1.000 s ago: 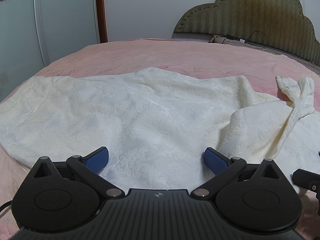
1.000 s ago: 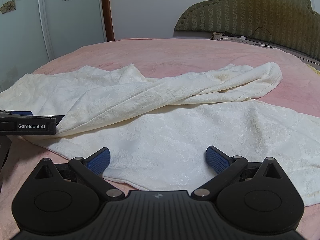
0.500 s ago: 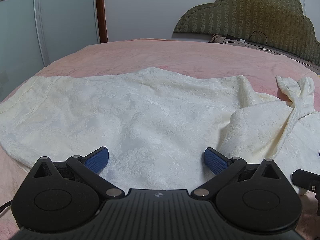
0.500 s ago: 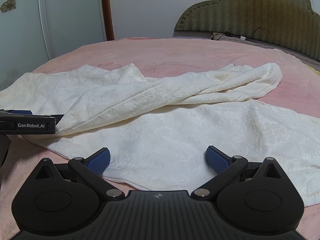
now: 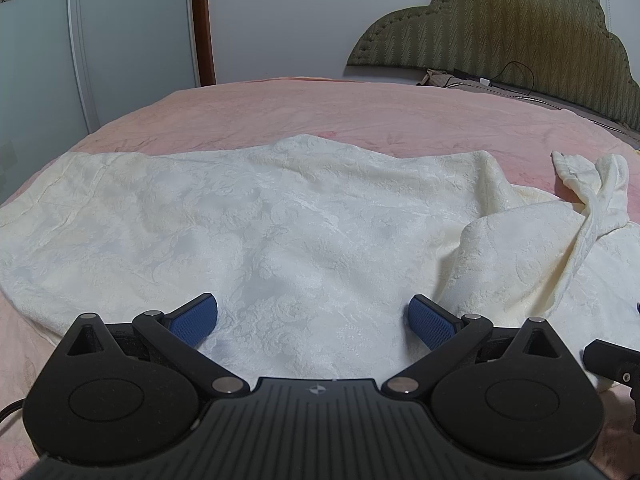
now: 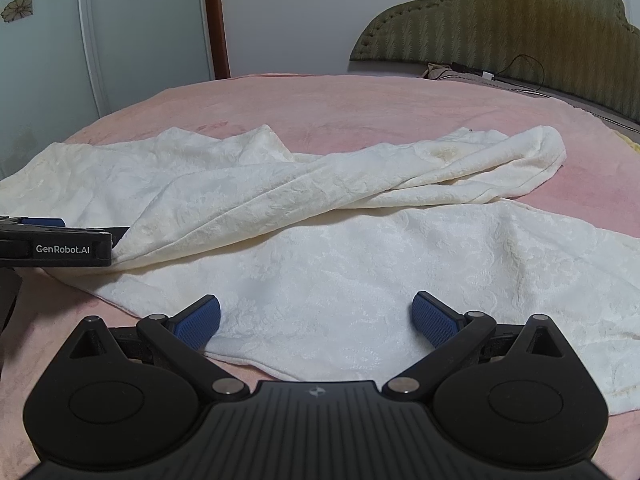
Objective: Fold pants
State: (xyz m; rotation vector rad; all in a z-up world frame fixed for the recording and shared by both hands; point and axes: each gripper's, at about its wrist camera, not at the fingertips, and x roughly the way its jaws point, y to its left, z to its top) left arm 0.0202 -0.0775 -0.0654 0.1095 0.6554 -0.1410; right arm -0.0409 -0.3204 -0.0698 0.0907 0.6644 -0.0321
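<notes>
1. Two hand-held grippers face one pair of cream pants (image 5: 280,232) spread across the pink bed (image 5: 360,112), the largest thing in view and the landmark for all that follows. The wide body of the pants lies fairly flat, while one leg (image 6: 360,184) is thrown loosely over the other, its hem end toward the olive headboard (image 6: 520,20).

2. Nearest edge of the pants: the left hand-held gripper (image 5: 313,318) rests low over it with jaws spread wide and nothing between the blue pads (image 5: 196,318). The right hand-held gripper (image 6: 316,320) sits likewise at the near edge of the lower leg, jaws wide apart and empty.

3. Judged from this layout, the step in hand is taking hold for the first fold, and little of the task looks done.

4. A good grasp would pinch the near edge through both layers of cloth, each gripper well apart from the other along that edge, so the fabric lifts evenly.

5. Rumpled leg first: straightening it onto its partner before folding should prevent a lumpy bundle.

6. Thin, textured cloth like this will likely slip or drag, so a deep bite and a slow lift seem wise.
</notes>
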